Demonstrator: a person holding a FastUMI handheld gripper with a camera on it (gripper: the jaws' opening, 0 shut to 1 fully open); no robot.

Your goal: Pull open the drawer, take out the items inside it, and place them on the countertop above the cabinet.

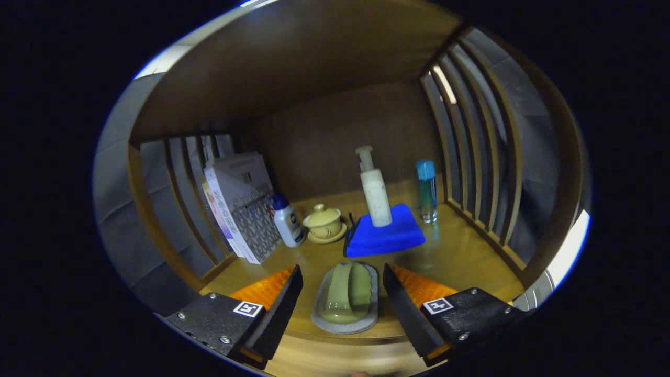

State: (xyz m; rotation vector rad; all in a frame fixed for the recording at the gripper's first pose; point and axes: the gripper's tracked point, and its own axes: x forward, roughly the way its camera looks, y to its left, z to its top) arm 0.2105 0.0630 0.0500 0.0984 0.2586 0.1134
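The gripper (343, 301) was seen with its two fingers spread wide, and nothing was squeezed by them. A green soap bar (346, 292) on a grey oval dish (324, 322) was seen lying between the fingers, with a gap left on each side, so it was not touched. The dish was set close to the front edge of the wooden countertop (460, 256), and its long side was pointed away from the gripper, toward the back. Bare wood was left to the right of the dish. Farther back, a folded blue cloth (384, 238) was seen, and a white pump bottle (376, 196) was stood upright on it. To the left of the cloth, a yellow lidded cup (323, 221) on a saucer was seen, then a small white bottle with a blue cap (287, 221), then some boxes (243, 207) leaned against the left slats. A tall clear bottle with a blue cap (427, 191) was stood near the slatted right wall (471, 157). The space was closed in by a wooden back wall (335, 141) and a wooden top.
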